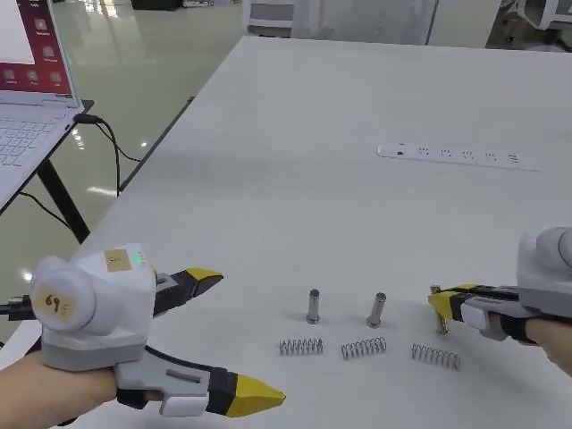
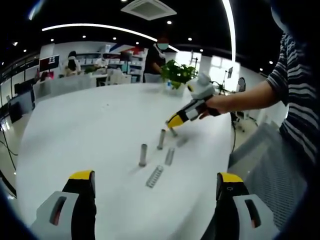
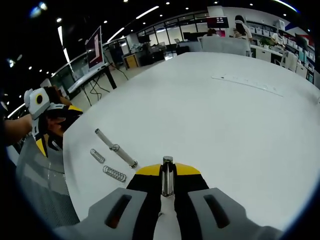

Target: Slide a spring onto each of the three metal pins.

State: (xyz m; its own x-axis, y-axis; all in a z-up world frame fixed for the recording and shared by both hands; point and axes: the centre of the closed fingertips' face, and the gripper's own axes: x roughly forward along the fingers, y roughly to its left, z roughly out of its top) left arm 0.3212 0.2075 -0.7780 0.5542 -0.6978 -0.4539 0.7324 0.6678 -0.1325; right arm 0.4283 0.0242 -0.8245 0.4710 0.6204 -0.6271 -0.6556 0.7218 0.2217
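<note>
Judging by the table (image 1: 295,179), how much was done, the first asked.

Nothing finished, I'd say, the second answered. Three springs lay flat in a row on the near side of the pins: the left spring (image 1: 300,346), the middle spring (image 1: 364,348) and the right spring (image 1: 435,357). No pin wore one.

And the pins?

The left pin (image 1: 313,306) and the middle pin (image 1: 376,309) stood upright and bare, each just on the far side of its spring. The right pin (image 3: 167,182) was pinched between the jaws of the right gripper (image 1: 444,301), at the right end of the row.

What of the other tongs?

The left gripper (image 1: 239,334) hovered at the near left, well apart from the row, its jaws spread wide with nothing between them. So all three threadings were left, by my reckoning.

Anything you couldn't make out?

The right pin's foot. The jaws covered it in the head view, so I couldn't tell whether it rested on the table or was lifted clear. In the left gripper view, the right end of the row was small and blurred. Whether the pins were loose or fixed, I couldn't tell either.
</note>
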